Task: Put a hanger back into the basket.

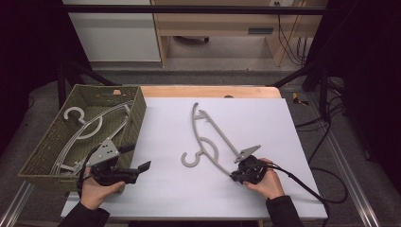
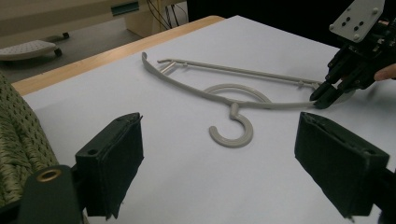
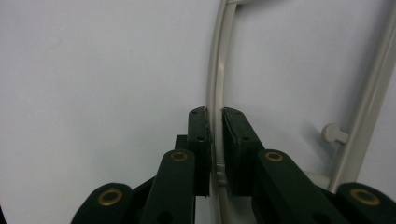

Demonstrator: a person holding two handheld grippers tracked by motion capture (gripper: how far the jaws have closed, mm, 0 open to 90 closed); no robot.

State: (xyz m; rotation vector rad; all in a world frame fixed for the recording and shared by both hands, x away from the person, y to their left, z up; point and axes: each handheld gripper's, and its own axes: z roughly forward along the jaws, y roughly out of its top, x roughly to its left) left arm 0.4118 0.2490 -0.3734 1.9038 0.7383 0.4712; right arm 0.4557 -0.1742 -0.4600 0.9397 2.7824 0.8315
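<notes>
My right gripper sits at the near right of the bench, and its fingers are pinched on the thin curved arm of the grey plastic hanger. In the right gripper view that arm runs straight up between the two black pads, which press it from both sides. The hanger lies flat on the white sheet in the middle of the bench, its hook curling toward my left and its far tip reaching toward the back edge. In the left gripper view the hook lies between my own left fingers and a little beyond them, with the right gripper clamped on the hanger's end at the far right.

My left gripper hovers over the near left of the bench, just beside the woven green basket. Its fingers stand wide apart with nothing between them. Inside the basket lie more grey hangers, one hook turned up toward the far corner. My hands hold both grippers from the near edge.
</notes>
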